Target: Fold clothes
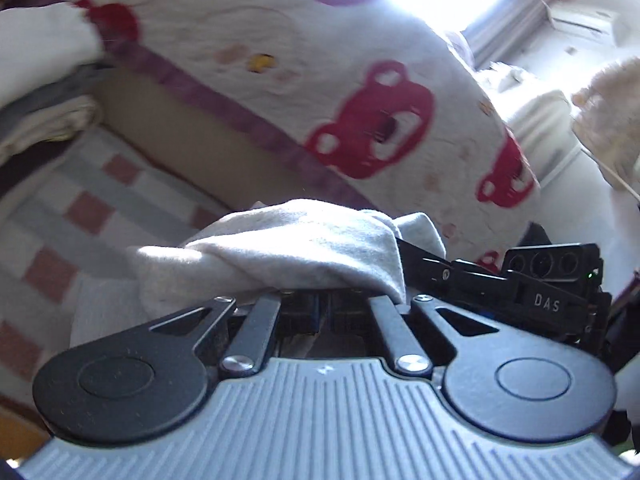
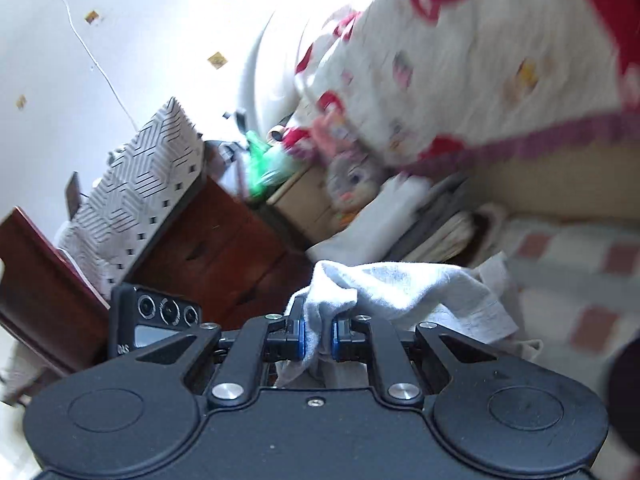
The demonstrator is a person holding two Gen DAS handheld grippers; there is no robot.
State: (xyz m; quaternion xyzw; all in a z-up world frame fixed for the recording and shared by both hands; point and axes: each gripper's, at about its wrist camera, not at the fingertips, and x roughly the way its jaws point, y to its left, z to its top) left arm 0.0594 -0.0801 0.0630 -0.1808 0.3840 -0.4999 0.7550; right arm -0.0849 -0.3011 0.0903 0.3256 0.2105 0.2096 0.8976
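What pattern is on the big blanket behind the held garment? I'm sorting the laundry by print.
White with red bear faces on the blanket, clearest in the left wrist view.

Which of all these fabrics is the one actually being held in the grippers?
The plain pale grey cloth, pinched in the right gripper and draped over the left gripper. The bear-print blanket and checked sheet lie behind it, unheld.

Cloth (image 2: 400,284) bunched between right gripper (image 2: 319,336) fingers, draped over left gripper (image 1: 320,300). Checked sheet (image 1: 80,208) below; bear-print blanket (image 1: 360,92) behind. Wooden cabinet (image 2: 224,240) left of right gripper.
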